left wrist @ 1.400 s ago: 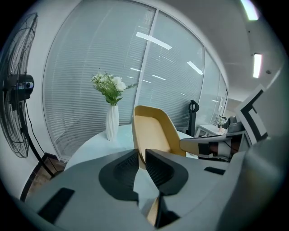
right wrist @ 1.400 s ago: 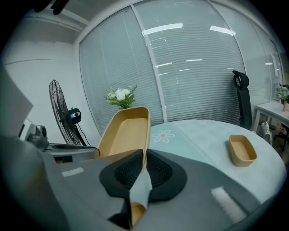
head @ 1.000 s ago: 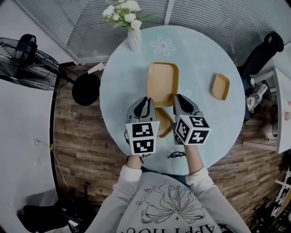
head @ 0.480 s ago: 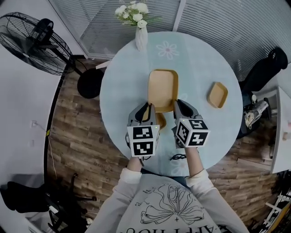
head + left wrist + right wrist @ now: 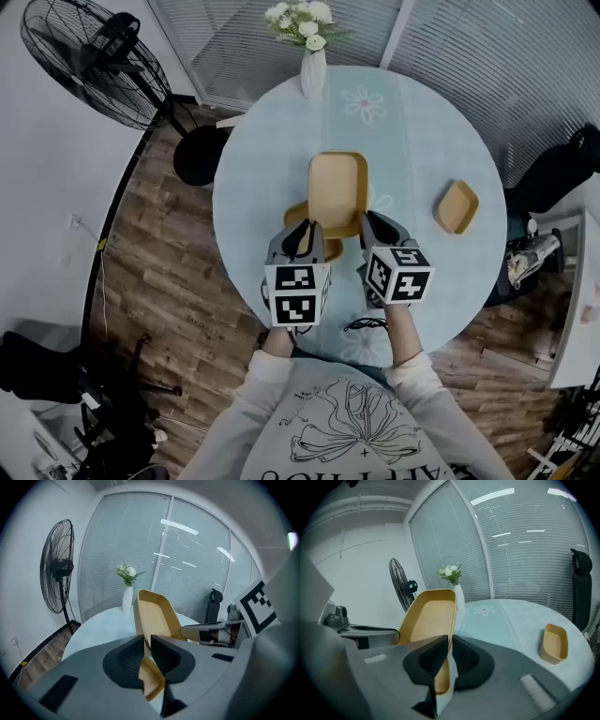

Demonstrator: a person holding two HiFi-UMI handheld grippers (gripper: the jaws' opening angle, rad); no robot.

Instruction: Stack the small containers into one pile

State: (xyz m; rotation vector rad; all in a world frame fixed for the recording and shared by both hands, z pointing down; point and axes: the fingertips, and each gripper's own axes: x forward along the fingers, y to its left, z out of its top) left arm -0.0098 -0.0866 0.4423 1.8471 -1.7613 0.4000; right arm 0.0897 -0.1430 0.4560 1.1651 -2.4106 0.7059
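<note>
A large yellow tray (image 5: 337, 190) hangs over the round table (image 5: 258, 178), gripped at its near end from both sides. My left gripper (image 5: 302, 242) is shut on the tray's left rim (image 5: 154, 613). My right gripper (image 5: 373, 231) is shut on its right rim (image 5: 427, 620). A second yellow container (image 5: 297, 215) lies on the table under the tray's near left corner, mostly hidden. A small yellow container (image 5: 456, 206) sits alone at the right, also seen in the right gripper view (image 5: 554, 642).
A white vase of flowers (image 5: 313, 67) stands at the table's far edge. A floor fan (image 5: 94, 61) and a black stool (image 5: 199, 155) are to the left. A black chair (image 5: 562, 173) is on the right.
Both grippers have carried the tray a little leftward over the table. The container beneath now shows at the tray's near left corner rather than between the grippers.
</note>
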